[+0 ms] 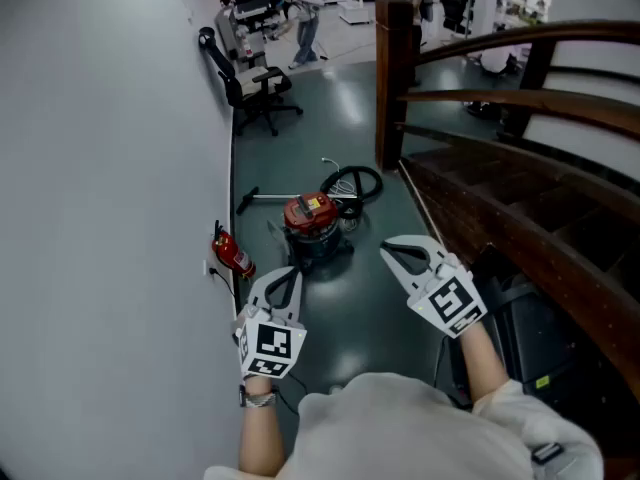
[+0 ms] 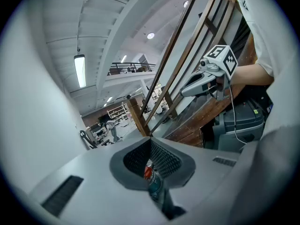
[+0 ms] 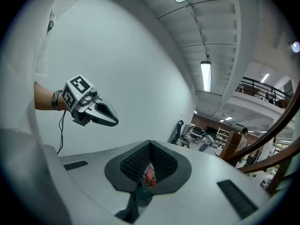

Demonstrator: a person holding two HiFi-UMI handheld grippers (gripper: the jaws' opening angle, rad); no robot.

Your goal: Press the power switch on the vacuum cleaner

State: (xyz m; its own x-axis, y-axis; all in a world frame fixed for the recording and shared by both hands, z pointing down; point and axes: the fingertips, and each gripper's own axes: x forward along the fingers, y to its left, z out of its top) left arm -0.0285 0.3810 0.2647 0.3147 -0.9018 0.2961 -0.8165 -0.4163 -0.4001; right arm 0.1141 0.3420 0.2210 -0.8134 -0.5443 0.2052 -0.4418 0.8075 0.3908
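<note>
The vacuum cleaner [image 1: 311,226], a red top on a dark teal drum, stands on the dark floor ahead of me. Its black hose [image 1: 354,182] lies coiled behind it and its wand [image 1: 262,198] to the left. My left gripper [image 1: 289,272] is held in the air short of the vacuum, shut and empty. My right gripper [image 1: 387,251] hovers to the vacuum's right, also shut and empty. In the left gripper view the jaws [image 2: 151,141] meet, with the vacuum [image 2: 149,173] showing through the slit. The right gripper view shows the same: closed jaws [image 3: 150,144] and the vacuum [image 3: 150,176] below.
A white wall [image 1: 110,168] runs along the left, with a red fire extinguisher [image 1: 232,253] at its foot. A wooden staircase rail [image 1: 520,98] and post [image 1: 392,78] stand to the right, a dark box [image 1: 540,338] beneath. An office chair [image 1: 255,86] stands further back.
</note>
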